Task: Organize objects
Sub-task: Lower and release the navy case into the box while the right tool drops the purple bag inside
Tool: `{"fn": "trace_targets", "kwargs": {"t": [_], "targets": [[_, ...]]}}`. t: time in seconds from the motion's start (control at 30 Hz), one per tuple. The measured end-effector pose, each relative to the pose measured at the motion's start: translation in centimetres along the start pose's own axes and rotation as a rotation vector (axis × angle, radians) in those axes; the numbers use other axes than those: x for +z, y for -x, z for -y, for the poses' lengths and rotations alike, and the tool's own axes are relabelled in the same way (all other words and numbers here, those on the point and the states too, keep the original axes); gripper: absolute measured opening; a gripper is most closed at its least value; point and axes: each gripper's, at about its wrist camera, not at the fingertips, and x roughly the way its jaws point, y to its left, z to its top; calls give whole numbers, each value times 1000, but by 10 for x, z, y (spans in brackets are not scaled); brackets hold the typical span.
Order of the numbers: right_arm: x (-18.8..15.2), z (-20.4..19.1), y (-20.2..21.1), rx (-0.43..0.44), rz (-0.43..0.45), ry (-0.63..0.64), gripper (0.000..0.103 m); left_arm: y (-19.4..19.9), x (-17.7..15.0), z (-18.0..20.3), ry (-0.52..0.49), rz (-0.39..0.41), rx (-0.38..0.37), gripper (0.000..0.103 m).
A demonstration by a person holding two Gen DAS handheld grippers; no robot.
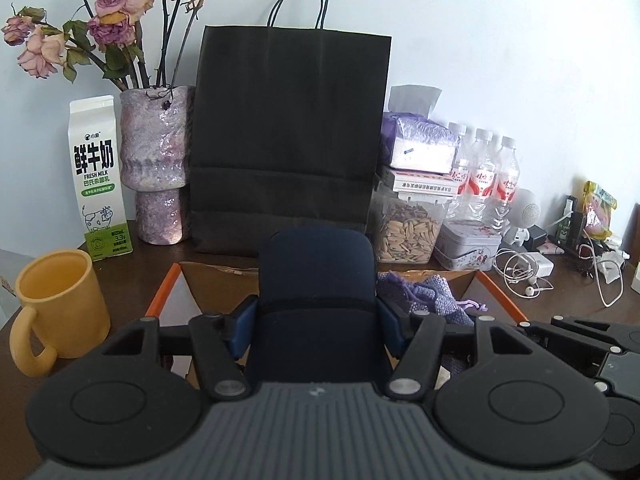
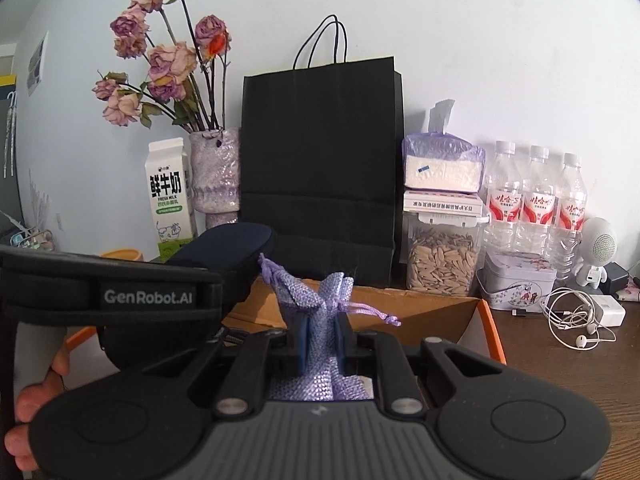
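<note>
Cardboard box (image 2: 440, 312), orange-edged, open at top, stands in front of the black paper bag (image 1: 288, 140) on the dark wooden table (image 2: 560, 364) — pale wall behind. Left gripper (image 1: 316, 320), angled slightly downward, clamps a dark navy case (image 1: 316, 276) above the box. Right gripper (image 2: 320, 340) pinches a lilac drawstring pouch (image 2: 308, 300) over the box — fingers (image 2: 24, 408) show beside it.

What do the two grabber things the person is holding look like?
Both are black plastic on a ribbed grey base, with round black discs either side and silver pins on slanted link bars. The left gripper and right gripper have dark blue fingers. The right wrist view shows white "GenRobot.AI" lettering on the left one.
</note>
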Motion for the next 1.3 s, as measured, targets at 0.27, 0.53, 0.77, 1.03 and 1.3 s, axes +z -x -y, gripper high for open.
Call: {"fn": "trace_targets", "kwargs": {"t": [0.27,0.53,0.77,1.03,1.3], "targets": [[-6,3,-5,-53,-55,2,94,5,-1,-9,33,58,53,103],[-9,5,-9,-86,-78,-2,103,4,0,-14,30,29,60,103],[-8,1,-7,-80,-75,6,103,7,-3,-14,21,34,58,103],[-9,0,-1,-82,-65,17,103,15,-6,-15,12,44,59,103],[-11,-7,20,-81,-43,37,103,37,-14,-15,8,62,64,103]]}}
